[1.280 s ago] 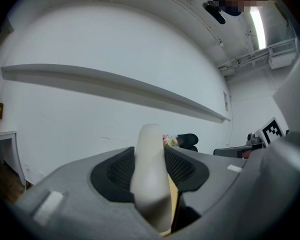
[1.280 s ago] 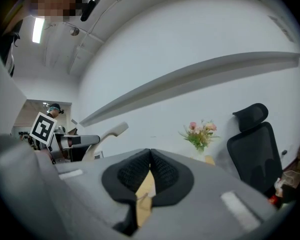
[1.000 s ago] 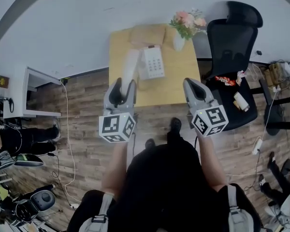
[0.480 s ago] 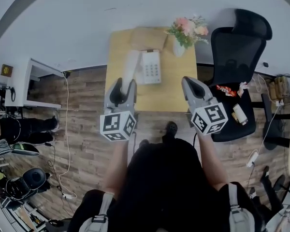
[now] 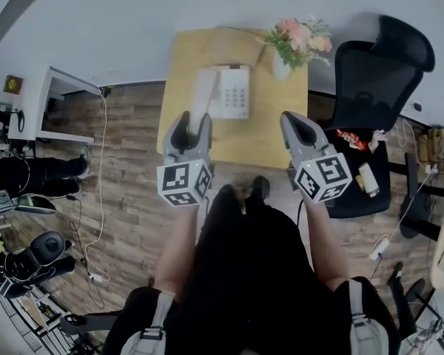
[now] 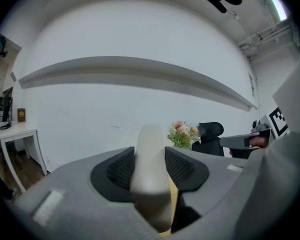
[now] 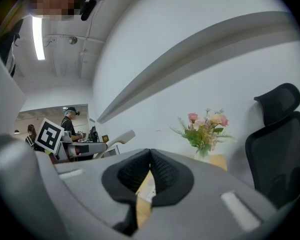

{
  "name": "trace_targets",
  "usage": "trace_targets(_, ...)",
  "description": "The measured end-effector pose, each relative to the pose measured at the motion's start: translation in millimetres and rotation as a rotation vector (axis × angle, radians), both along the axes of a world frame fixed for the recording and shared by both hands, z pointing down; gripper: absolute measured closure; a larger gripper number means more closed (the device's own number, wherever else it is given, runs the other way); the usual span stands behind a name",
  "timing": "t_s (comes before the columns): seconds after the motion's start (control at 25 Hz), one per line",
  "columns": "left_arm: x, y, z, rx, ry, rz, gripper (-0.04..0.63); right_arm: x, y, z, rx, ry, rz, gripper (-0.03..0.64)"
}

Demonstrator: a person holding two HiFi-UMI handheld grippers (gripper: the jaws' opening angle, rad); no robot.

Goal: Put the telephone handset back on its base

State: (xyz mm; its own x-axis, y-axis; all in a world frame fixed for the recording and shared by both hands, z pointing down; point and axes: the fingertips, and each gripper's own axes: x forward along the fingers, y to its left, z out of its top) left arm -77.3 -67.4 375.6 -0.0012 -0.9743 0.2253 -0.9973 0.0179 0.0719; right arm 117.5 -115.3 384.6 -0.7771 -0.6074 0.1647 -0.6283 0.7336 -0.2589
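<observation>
At the lower middle of the head view, closest to the person, the left gripper (image 5: pixel 192 121) pinches the near end of the long, off-white plastic telephone handset (image 5: pixel 200 95). Its own view shows both dark ribbed pads pressed against the handset's sides, with the rounded body rising between them. Level with it towards the right of the frame, the right gripper (image 5: pixel 294 128) carries nothing. Its pads meet at the tips with only a sliver of tabletop showing below them.

From the left gripper the handset reaches up the frame, away from the person, and leans a little to the right. It therefore points along the length of the light wooden table (image 5: pixel 274 128). Its far end comes just beside the upper left corner of the white push-button telephone base (image 5: pixel 235 92). The base lies to the right of the handset and slightly further up the frame. Handset and base run nearly parallel, side by side, and the handset covers the base's left edge from this angle. How high the handset hangs over the wood I cannot tell.

My judgement is that the coming move is a short shift rightward and downward by the left gripper alone, keeping that long axis as it is. Beyond the base stand a white vase of pink flowers (image 5: pixel 296 41) and, at the upper right, a black office chair (image 5: pixel 381 72).
</observation>
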Motion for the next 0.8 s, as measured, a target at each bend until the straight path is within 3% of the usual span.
trace_targets(0.8, -52.2, -49.9, 67.1, -0.104, 0.046, -0.027, 0.396, -66.0, -29.7, 12.8, -0.025, 0.089, -0.042, 0.614)
